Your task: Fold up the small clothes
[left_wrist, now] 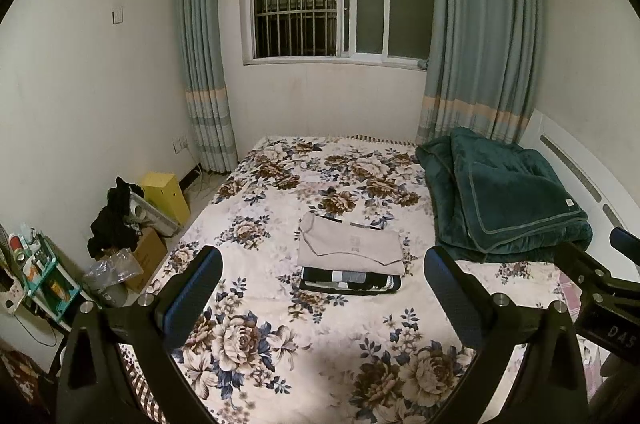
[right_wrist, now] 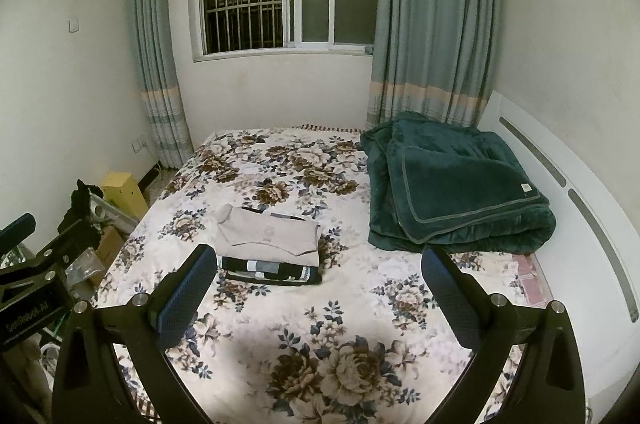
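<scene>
A folded beige garment (left_wrist: 349,245) lies on top of a folded dark patterned garment (left_wrist: 352,282), as a small stack in the middle of the floral bedsheet (left_wrist: 280,344). The same beige garment (right_wrist: 270,235) and dark garment (right_wrist: 276,272) show in the right wrist view. My left gripper (left_wrist: 322,260) is open and empty, held above the bed short of the stack. My right gripper (right_wrist: 320,260) is open and empty, to the right of the left one. The right gripper's body shows at the edge of the left wrist view (left_wrist: 600,280).
A folded dark green blanket (left_wrist: 504,196) lies at the bed's right side by the white headboard (right_wrist: 560,184). Left of the bed stand a yellow box (left_wrist: 166,194), cardboard boxes with black clothes (left_wrist: 114,216) and a cluttered shelf (left_wrist: 36,272). Curtains and a barred window are behind.
</scene>
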### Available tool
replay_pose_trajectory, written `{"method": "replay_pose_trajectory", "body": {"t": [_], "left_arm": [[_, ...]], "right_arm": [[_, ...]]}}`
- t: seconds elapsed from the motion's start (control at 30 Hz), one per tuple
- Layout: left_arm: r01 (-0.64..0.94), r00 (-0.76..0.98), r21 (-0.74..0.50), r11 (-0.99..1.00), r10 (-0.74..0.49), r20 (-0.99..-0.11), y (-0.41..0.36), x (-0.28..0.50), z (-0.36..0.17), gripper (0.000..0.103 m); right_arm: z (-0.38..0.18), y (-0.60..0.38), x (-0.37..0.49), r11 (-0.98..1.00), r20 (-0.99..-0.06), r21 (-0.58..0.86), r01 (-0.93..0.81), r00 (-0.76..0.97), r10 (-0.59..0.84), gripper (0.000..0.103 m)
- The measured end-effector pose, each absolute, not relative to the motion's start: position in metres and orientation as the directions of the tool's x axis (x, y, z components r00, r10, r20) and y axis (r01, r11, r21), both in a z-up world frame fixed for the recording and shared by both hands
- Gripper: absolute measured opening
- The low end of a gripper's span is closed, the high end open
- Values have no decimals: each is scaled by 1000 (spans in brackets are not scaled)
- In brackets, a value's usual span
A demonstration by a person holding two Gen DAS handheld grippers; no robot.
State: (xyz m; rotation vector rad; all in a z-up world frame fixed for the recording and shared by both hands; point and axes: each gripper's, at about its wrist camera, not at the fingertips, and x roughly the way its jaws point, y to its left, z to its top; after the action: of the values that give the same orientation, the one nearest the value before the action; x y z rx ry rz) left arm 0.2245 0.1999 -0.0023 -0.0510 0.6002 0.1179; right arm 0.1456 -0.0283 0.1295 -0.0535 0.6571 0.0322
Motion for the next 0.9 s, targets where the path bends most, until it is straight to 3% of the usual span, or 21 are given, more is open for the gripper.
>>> {"method": "replay_pose_trajectory", "body": {"t": [0.9], "left_arm": [[-128,819,-12,992,99,-565,198,223,-3,103]], "right_arm": [[128,-27,145,998,-609,-36,-42,793,12,103]]}}
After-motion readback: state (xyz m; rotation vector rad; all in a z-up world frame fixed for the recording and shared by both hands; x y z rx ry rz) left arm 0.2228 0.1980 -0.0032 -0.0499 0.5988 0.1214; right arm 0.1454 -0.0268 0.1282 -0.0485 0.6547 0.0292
